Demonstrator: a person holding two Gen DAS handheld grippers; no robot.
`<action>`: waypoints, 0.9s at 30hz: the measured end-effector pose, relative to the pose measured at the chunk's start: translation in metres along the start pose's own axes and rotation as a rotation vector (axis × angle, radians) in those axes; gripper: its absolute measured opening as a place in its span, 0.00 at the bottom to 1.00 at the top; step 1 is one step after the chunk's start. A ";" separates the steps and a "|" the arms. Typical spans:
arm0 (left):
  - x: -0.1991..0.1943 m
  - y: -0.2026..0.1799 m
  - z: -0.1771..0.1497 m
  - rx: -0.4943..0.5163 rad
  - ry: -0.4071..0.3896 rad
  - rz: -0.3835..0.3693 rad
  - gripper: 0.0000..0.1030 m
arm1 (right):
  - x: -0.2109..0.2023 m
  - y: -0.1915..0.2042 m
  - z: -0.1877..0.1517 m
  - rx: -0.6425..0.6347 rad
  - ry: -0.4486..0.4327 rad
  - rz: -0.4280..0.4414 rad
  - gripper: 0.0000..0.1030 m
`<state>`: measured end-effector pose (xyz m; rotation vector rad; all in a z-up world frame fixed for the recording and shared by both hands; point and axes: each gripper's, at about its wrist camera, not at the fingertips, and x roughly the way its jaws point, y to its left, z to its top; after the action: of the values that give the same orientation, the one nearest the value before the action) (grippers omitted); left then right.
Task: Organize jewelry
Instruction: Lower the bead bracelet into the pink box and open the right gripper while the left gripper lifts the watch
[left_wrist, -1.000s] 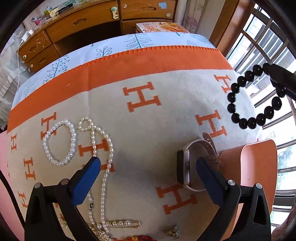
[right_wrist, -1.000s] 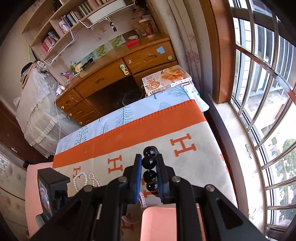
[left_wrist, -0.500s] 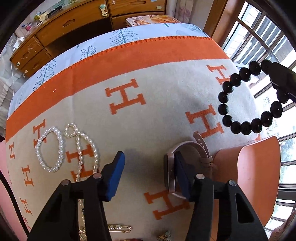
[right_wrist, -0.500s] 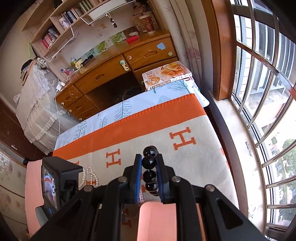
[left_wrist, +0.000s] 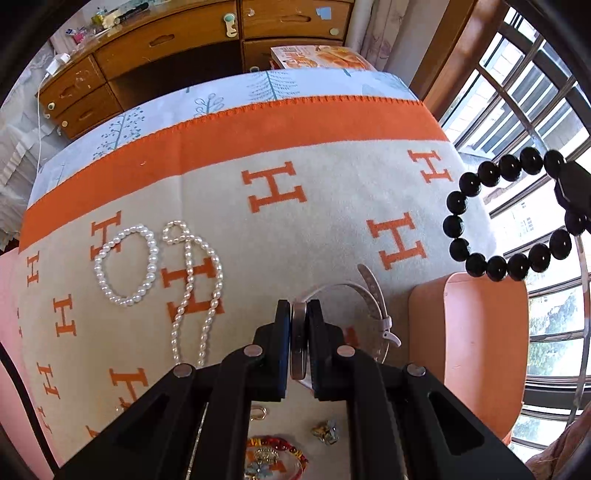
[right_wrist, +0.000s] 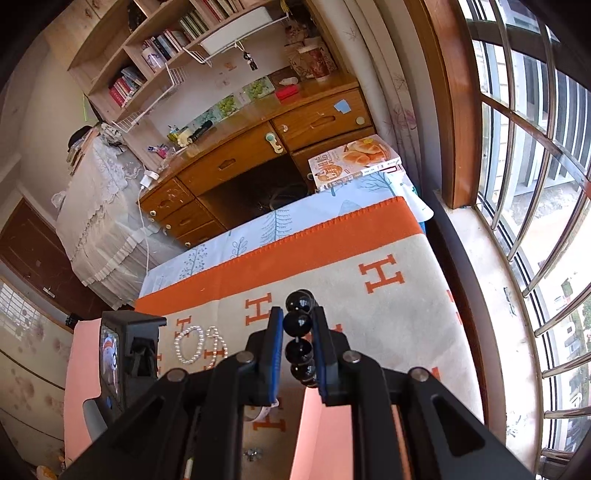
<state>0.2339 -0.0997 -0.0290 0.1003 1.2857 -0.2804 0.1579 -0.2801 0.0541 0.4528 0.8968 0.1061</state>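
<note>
Left gripper clamps a watch as right gripper grips black beads above the peach tray, lowering them likely next.

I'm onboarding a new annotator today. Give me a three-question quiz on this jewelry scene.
1. True or false: the left claw is shut on the watch.
2. What hangs from the right claw? A) pearl necklace B) black bead bracelet C) ring
3. Fill in: the pearl bracelet lies on the blanket beside the pearl ____.

Key: 1 true; 2 B; 3 necklace.
</note>
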 end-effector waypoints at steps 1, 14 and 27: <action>-0.009 0.001 -0.002 -0.007 -0.015 -0.006 0.07 | -0.008 0.002 -0.001 -0.005 -0.013 0.009 0.15; -0.096 -0.042 -0.034 0.066 -0.160 -0.100 0.07 | -0.081 0.006 -0.062 -0.114 -0.012 -0.014 0.15; -0.081 -0.111 -0.067 0.202 -0.131 -0.145 0.07 | -0.053 -0.029 -0.140 -0.090 0.128 -0.080 0.16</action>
<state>0.1219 -0.1789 0.0385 0.1578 1.1336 -0.5329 0.0137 -0.2736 0.0052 0.3283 1.0308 0.1032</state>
